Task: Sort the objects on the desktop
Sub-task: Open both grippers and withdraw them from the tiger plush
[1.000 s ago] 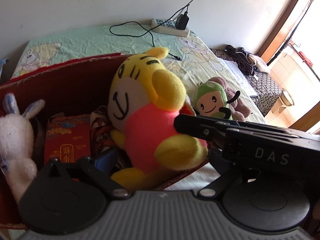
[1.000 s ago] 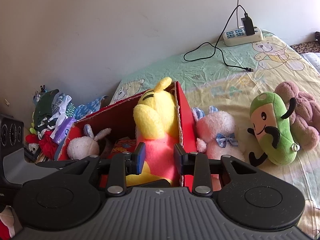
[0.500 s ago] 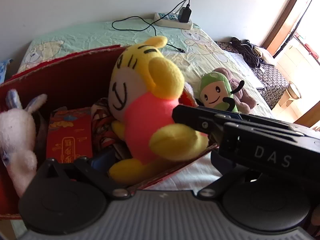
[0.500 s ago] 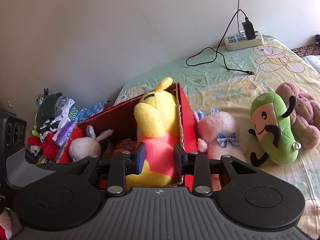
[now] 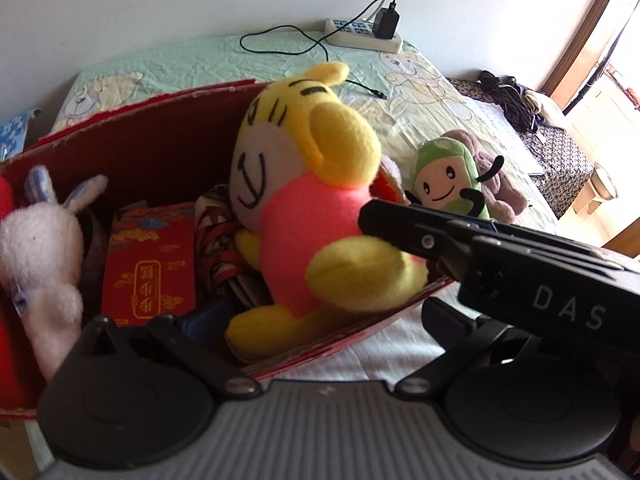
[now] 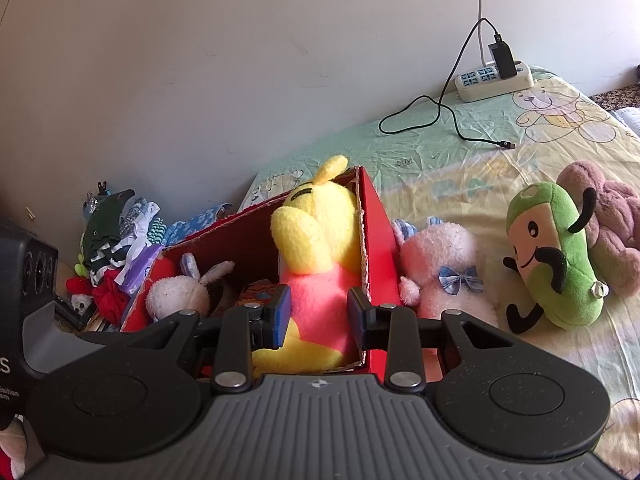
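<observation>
Here the right gripper [image 6: 319, 318], partly open, straddles the upright tiger plush [image 6: 320, 248], head up, in the red box [image 6: 376, 240].

A yellow tiger plush [image 5: 304, 200] in a pink shirt sits upright at the right end of a red cardboard box [image 5: 152, 136], leaning on its right wall. Beside it in the box lie a red envelope [image 5: 150, 264] with gold print and, at the far left, a white bunny plush [image 5: 38, 252]. The right gripper [image 5: 372, 220] (black, lettered "DAS") reaches in from the right, its tip at the tiger's side. Beyond it a green plush [image 5: 448, 180] lies on the bedsheet [image 5: 420, 92], against a mauve plush [image 5: 500, 184]. A power strip [image 5: 360, 38] sits by the wall.
</observation>
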`<state>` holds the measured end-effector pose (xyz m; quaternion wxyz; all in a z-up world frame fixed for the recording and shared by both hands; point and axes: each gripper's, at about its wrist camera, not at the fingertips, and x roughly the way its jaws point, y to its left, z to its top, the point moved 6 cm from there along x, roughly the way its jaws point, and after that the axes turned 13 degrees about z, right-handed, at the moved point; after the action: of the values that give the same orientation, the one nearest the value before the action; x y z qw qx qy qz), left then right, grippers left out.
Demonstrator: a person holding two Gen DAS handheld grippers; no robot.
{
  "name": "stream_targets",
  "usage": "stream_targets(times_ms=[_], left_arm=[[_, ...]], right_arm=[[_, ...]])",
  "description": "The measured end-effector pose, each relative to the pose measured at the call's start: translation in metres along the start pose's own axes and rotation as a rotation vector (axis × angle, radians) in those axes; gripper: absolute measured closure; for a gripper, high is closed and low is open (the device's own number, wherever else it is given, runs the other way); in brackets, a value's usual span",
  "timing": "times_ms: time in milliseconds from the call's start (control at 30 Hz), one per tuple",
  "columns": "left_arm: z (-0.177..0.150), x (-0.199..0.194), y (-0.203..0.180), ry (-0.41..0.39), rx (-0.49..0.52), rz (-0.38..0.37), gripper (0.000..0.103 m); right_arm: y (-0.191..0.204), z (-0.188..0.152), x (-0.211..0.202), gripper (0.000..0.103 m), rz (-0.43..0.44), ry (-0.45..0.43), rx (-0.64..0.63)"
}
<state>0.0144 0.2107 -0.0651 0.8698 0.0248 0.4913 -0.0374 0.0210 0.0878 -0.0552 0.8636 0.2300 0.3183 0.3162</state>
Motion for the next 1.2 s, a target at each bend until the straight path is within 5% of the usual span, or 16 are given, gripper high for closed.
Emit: stream_targets(times_ms=[333,800,1200], left_arm=[[0.000,-0.002,-0.011,0.005,-0.073,0.038,0.002],[0.003,-0.034,-0.032,-0.061,-0.159,0.185,0.003],[0.013,-0.051,-0.107,-0.133,-0.120,0.088,0.003]], right_arm=[[-0.006,0.012,-0.007,0.064,0.114,0.059,-0.022],[-0.031,0.028,-0.034,0.057,0.230,0.095,-0.041],[-0.102,0.033,-0.082,0.057,0.163,0.103,0.008]])
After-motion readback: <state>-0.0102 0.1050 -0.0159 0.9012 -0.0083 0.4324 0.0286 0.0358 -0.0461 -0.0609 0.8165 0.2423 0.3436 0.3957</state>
